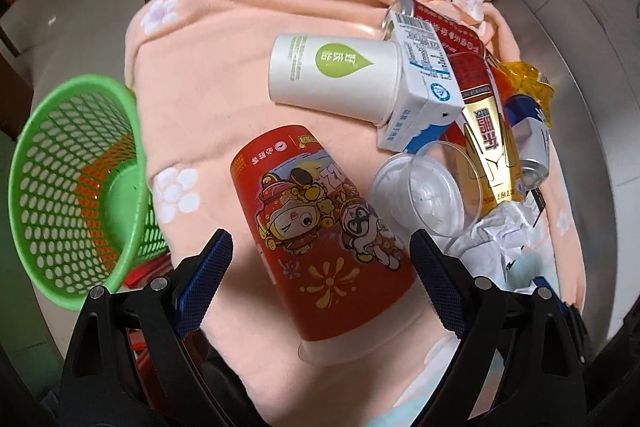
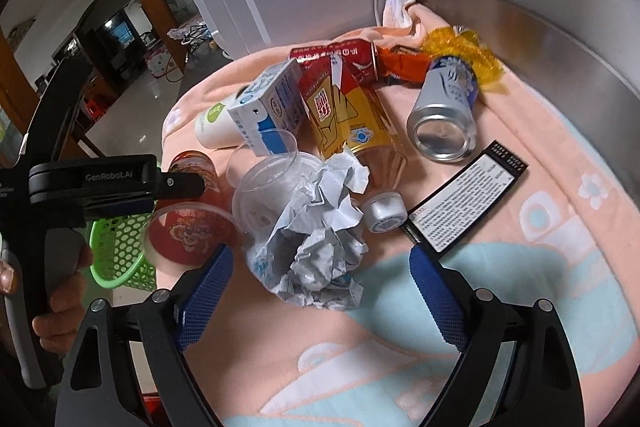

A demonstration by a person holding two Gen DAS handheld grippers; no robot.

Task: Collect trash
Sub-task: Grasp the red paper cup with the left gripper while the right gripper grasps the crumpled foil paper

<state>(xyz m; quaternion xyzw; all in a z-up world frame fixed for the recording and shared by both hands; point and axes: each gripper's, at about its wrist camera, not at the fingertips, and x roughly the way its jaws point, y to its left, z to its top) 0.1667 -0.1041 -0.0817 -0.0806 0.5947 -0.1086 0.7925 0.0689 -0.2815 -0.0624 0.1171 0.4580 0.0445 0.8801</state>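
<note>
**Both grippers lined up over the trash pile, nothing grabbed yet**

Left gripper [image 1: 322, 269] has its jaws spread wide on either side of the red paper cup [image 1: 320, 239], which lies on its side; the pads look clear of it, so I'd say it's lining up to squeeze; right gripper [image 2: 322, 293] is spread too, hanging over the crumpled paper ball [image 2: 316, 239], pads not touching it.

Moving outward: a clear plastic cup [image 2: 266, 191] sits against the paper, then a yellow bottle [image 2: 352, 119], a blue-and-white milk carton [image 2: 268, 107], a white cup [image 1: 332, 79], a silver can [image 2: 444, 111], a red can [image 2: 340, 57] and a black label card [image 2: 468, 203]; all heaped on a peach towel [image 1: 224, 35] over the counter, probably to keep the mess in one spot.

The green mesh basket [image 1: 72, 183] sits off the towel's left edge, close to the left gripper; handy since that's presumably where everything goes.
</note>
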